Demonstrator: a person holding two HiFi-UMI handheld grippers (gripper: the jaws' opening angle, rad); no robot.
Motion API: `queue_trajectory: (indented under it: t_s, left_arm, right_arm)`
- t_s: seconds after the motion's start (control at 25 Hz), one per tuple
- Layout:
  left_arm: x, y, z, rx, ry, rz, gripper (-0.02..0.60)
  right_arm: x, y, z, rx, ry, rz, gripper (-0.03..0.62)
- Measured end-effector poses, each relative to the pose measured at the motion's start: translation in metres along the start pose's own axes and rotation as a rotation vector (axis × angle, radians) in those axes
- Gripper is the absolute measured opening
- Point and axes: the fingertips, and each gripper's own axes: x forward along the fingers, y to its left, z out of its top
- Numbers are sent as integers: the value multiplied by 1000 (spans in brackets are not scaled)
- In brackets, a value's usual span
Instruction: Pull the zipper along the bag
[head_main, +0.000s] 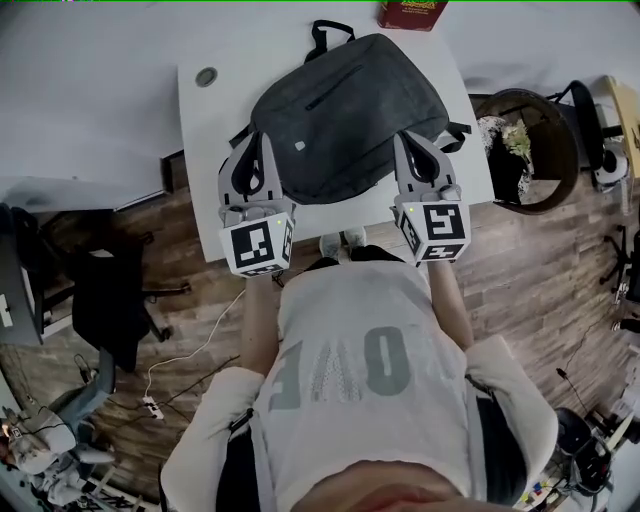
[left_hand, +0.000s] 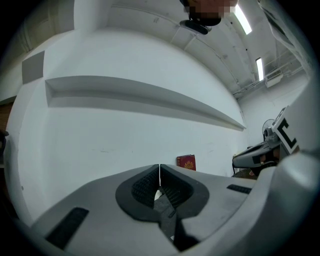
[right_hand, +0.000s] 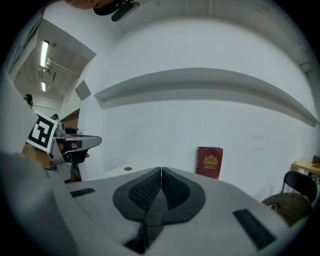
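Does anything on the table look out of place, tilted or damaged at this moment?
Nothing stands out. The grey backpack lies flat on the white table, only turned a little against its edges. The red book stands upright at the far edge. The left gripper and the right gripper are shut and empty.

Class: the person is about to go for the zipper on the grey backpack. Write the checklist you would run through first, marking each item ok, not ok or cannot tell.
1. Backpack lying flat on the table: ok.
2. Left gripper ready to grasp: not ok, jaws shut with nothing between them.
3. Right gripper ready to grasp: not ok, jaws shut and empty.
4. Zipper pull located: cannot tell, too small to pick out.
5. Red book clear of the backpack: ok.
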Motion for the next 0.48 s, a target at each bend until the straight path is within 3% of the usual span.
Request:
queue_trajectory:
  t_s: [0.28, 0.36, 0.4, 0.48]
  left_arm:
    - [22, 11, -14, 24, 36, 30, 29]
    - [29, 12, -27, 67, 67, 11, 31]
    - [34, 12, -38, 85, 99, -14, 43]
    - [44, 13, -66, 103, 184, -75, 174]
  right_arm:
    - [14, -29, -12, 59, 27, 10, 47]
    - [16, -34, -26, 67, 67, 28, 200]
    - [17, -38, -35, 74, 93, 31, 213]
    - [17, -47, -55, 97, 140, 25, 222]
